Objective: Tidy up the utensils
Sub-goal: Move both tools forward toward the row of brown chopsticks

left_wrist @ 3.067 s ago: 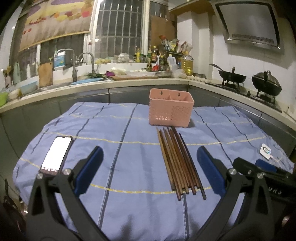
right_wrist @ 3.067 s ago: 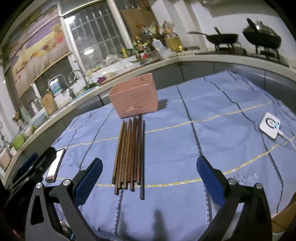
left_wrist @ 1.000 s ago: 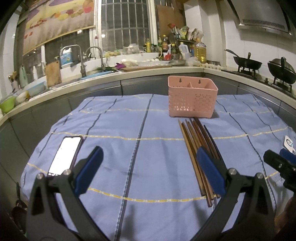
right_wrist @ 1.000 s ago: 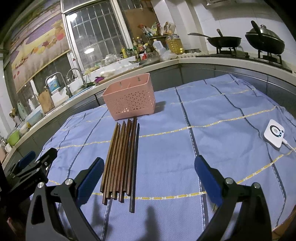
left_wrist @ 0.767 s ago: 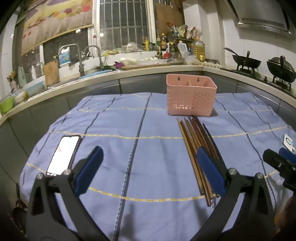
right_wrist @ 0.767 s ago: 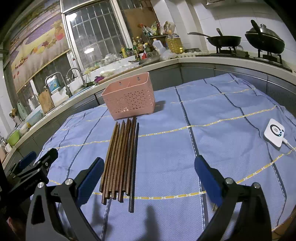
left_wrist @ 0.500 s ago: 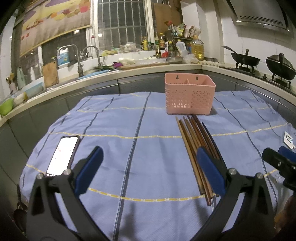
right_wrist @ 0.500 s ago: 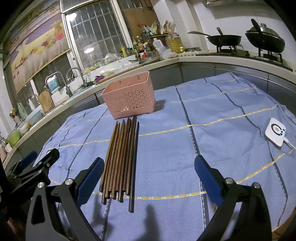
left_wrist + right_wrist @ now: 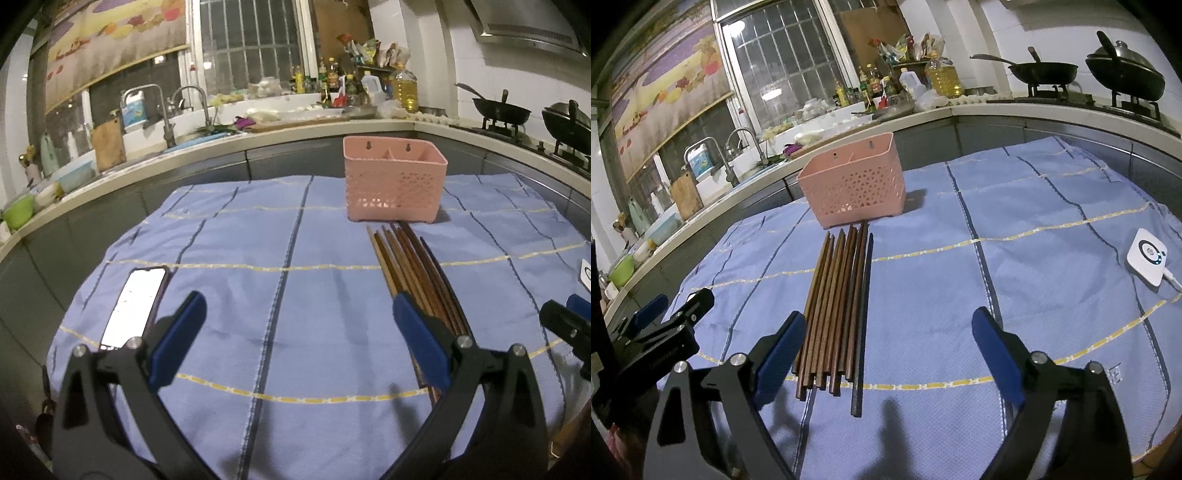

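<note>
The right gripper (image 9: 888,349) hangs above the blue cloth (image 9: 1015,266) with nothing between its jaws; they have just been closing a little but stand wide apart. The left gripper (image 9: 297,338) is likewise spread wide and empty. The chopsticks (image 9: 838,306) lie untouched in a tight row, their near ends just ahead of the right gripper's left pad (image 9: 779,350) and their far tips almost at the foot of the pink basket (image 9: 855,186), which stands further ahead and slightly left.

The step in hand looks like a first pick from the row. To do it well, the right gripper should probably shift left and come down over the near ends, pinching one or two sticks across their width rather than along it, so the rest are not scattered. The lone dark stick at the right edge of the row, lying slightly apart, seems the easiest start.

The left wrist view shows a phone (image 9: 133,304) lying on the cloth ahead-left of the left gripper, and looks down into the basket's top, where a divider makes two compartments. The right wrist view shows the sticks' near ends, which the left gripper's right pad (image 9: 419,339) partly hides, and a white device (image 9: 1147,256) with a cable far to the right.
</note>
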A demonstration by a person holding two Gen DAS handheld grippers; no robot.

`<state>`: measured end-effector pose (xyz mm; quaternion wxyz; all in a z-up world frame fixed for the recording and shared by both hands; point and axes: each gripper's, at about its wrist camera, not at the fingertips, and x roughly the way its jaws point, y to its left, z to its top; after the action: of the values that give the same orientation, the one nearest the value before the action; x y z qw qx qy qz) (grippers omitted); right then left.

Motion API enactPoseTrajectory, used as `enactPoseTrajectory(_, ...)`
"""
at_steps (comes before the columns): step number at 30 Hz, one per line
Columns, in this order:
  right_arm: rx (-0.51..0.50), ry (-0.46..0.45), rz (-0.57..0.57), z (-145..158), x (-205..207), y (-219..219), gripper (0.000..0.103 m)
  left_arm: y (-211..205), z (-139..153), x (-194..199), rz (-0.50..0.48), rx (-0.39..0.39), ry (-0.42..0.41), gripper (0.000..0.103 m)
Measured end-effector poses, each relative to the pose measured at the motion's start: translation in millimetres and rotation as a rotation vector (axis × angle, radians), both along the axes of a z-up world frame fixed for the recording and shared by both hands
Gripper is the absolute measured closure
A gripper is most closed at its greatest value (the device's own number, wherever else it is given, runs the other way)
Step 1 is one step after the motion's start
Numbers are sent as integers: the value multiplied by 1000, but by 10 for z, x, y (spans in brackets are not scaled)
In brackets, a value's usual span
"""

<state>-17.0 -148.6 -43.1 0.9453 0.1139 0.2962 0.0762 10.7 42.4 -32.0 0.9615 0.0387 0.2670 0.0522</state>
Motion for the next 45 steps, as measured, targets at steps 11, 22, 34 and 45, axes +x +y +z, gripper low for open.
enactPoseTrajectory(11,10,17,10,-4,-5,-31,23,1,-120,128,29,30,70,6)
enactPoseTrajectory(22,13,22,13,-20,1,-49,24,-44,-157,169,32,56,83,6)
enactPoseTrajectory(34,15,30,20,-52,2,-36,24,-52,-202,210,30,54,103,6)
enactPoseTrajectory(45,17,35,24,-70,-5,-29,24,-38,-240,236,34,48,123,6)
